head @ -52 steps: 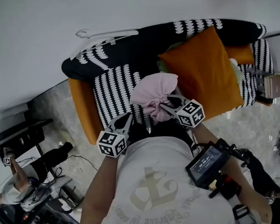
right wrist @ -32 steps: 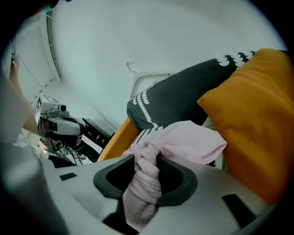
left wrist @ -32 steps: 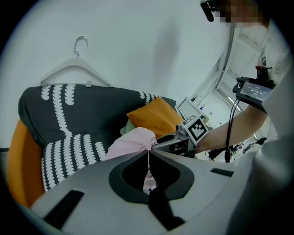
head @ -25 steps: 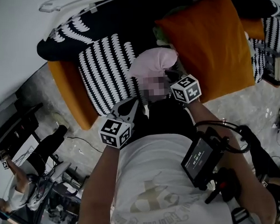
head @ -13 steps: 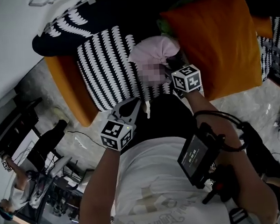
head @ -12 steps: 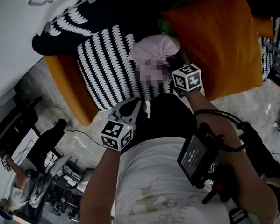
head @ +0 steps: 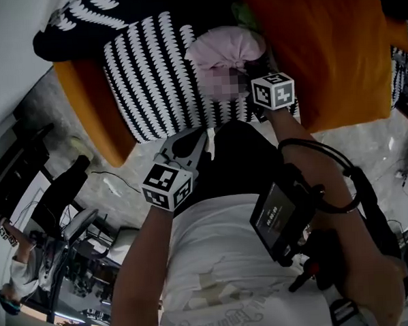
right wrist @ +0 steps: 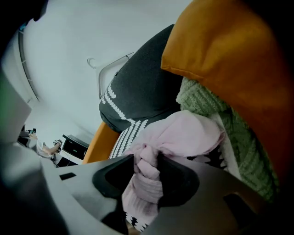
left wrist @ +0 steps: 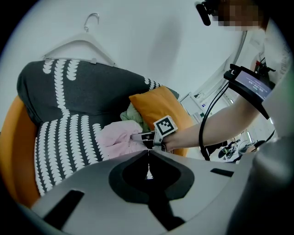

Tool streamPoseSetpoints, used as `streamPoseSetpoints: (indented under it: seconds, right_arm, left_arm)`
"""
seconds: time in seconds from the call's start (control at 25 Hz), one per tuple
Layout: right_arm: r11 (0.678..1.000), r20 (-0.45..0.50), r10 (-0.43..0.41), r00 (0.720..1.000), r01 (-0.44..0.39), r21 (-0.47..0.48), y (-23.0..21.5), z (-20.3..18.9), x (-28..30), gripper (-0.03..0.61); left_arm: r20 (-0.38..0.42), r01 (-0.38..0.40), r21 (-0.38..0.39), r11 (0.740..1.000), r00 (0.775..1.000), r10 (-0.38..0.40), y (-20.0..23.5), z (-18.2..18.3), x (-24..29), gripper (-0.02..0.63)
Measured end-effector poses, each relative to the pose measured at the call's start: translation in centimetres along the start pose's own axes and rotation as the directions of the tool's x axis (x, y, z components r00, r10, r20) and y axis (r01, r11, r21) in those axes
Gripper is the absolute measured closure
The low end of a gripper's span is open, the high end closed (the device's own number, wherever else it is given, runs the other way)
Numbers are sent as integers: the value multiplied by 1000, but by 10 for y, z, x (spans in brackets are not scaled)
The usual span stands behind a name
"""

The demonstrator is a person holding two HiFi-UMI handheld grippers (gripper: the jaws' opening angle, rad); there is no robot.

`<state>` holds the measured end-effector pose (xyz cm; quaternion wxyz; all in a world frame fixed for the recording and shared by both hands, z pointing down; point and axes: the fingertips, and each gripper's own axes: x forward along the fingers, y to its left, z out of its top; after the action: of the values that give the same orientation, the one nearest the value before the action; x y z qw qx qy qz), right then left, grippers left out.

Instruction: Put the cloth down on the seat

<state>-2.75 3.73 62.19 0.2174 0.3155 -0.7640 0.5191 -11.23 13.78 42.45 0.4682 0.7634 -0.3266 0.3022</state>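
The left gripper point(left wrist: 148, 152) hangs closest to the person, its jaws drawn together with only a thin slit between them and nothing in it. It touches nothing and sits well short of the sofa, over the person's dark lap in the head view point(head: 201, 137).

Further forward, the right gripper point(right wrist: 146, 161) has its jaws on the twisted neck of the pink cloth point(right wrist: 186, 133). The jaws have just been opening a little, yet the bunched neck fills the gap and touches both pads. A screen device point(head: 278, 216) is strapped to that forearm.

The cloth is a soft, pale pink bundle, gathered to a knot-like rope at the jaws and puffing out rounded beyond them. Its bulk lies on the seat point(head: 145, 73), a cushion with black and white scalloped stripes, toward the seat's right side and back. Just beside it on the right is a rumpled green knit point(right wrist: 241, 137), and an orange pillow point(head: 327, 43) leans over that, crowding the cloth's right side.

The orange chair side point(head: 84, 97) borders the seat on the left. Behind rises the dark backrest point(left wrist: 87, 92), and a white hanger point(left wrist: 78, 43) rests on its top against the wall.
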Motion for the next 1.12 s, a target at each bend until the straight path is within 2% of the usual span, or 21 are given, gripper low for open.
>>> streamPoseSetpoints:
  seconds: [0.2,0.32,0.52,0.96,1.12]
  right_arm:
    - [999,-22,-34,999,34,35,-14,-38,-9,396]
    - [997,-29,-35,999,37,63,-22,-34,-16,377]
    - [999,-58,-23,998,25,35,-16,-26,-17,351]
    - [990,46,-57,997,51,131,-20,-41,-64,354]
    - [987,104,-67,992,50,151,1,-37,-83,410]
  left_arm:
    - [-16,-1,14,1000,1000,1,-16,-20,6,597]
    - [-10,2,20,1000,1000,-2,-24,-12,11,597]
    - [-9,0,41,999,1000,1,-24,-7,8,597]
    - [41,-18,70,997,999,15,-37,-2,1,597]
    - [42,-28,65,998,999,25,-24,-11,-19,597]
